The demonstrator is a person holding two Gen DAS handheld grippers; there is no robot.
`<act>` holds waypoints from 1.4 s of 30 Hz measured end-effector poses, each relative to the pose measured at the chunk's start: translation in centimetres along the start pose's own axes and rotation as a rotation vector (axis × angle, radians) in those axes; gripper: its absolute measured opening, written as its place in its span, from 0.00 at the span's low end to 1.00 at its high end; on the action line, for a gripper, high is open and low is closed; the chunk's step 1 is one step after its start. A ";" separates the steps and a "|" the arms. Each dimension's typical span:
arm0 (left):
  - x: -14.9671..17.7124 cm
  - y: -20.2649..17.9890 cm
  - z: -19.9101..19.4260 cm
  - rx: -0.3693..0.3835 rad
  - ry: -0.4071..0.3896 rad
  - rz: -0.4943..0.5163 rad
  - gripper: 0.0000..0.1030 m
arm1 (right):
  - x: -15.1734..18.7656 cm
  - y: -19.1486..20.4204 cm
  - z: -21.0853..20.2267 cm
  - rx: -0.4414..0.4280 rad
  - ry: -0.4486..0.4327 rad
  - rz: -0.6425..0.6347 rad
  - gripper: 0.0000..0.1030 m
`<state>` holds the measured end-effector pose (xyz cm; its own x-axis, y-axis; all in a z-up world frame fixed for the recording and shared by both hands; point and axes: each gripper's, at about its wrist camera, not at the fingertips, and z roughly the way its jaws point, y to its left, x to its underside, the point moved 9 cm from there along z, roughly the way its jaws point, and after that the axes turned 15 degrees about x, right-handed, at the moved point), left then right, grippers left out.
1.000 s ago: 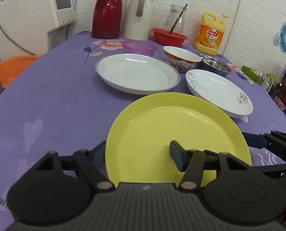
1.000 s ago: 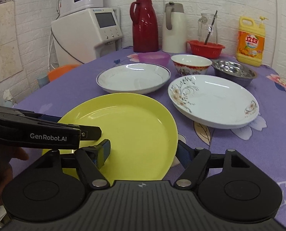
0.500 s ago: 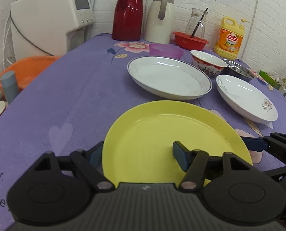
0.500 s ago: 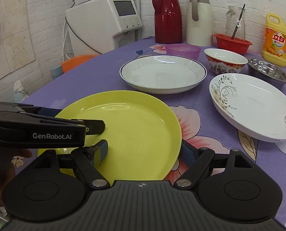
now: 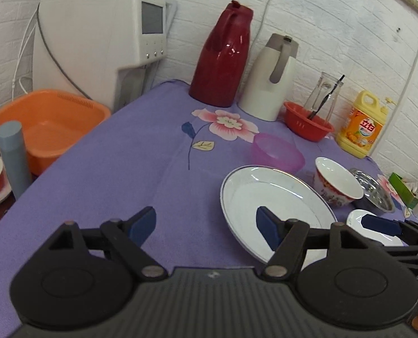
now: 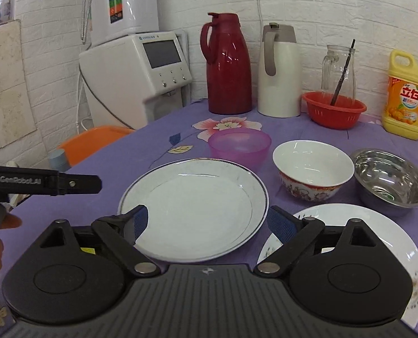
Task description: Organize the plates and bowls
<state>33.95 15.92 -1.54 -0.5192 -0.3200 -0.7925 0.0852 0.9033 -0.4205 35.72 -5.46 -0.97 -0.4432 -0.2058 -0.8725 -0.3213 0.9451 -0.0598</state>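
Both the left gripper [image 5: 206, 225] and right gripper [image 6: 207, 222] hover with jaws spread and empty near the blue-rimmed white plate [image 6: 193, 208], with the floral plate [image 6: 377, 233] just right of it.

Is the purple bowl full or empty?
Empty. The right wrist view looks into the purple bowl and shows only its see-through pink inside, nothing in it. It stands upright behind the blue-rimmed white plate.

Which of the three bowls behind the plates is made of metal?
The steel bowl at the far right of the row. It is shiny and grey, whereas the purple bowl is translucent plastic and the middle bowl is white with a red pattern outside.
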 end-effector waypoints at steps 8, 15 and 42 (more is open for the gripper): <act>0.1 1.1 0.9 -0.017 0.026 -0.006 0.68 | 0.5 -0.7 6.4 0.017 0.141 -0.015 1.00; -0.1 1.5 1.6 -0.019 0.043 -0.001 0.68 | 1.0 1.0 6.4 0.002 0.173 -0.037 1.00; 1.0 -1.0 8.6 -0.040 0.179 0.126 0.42 | 1.7 2.2 6.6 -0.060 0.133 -0.108 1.00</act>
<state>40.69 12.20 -5.72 -0.6495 -0.1518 -0.7451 0.1265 0.9447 -0.3027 39.75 -2.09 -5.80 -0.5087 -0.3411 -0.7905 -0.4208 0.8995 -0.1174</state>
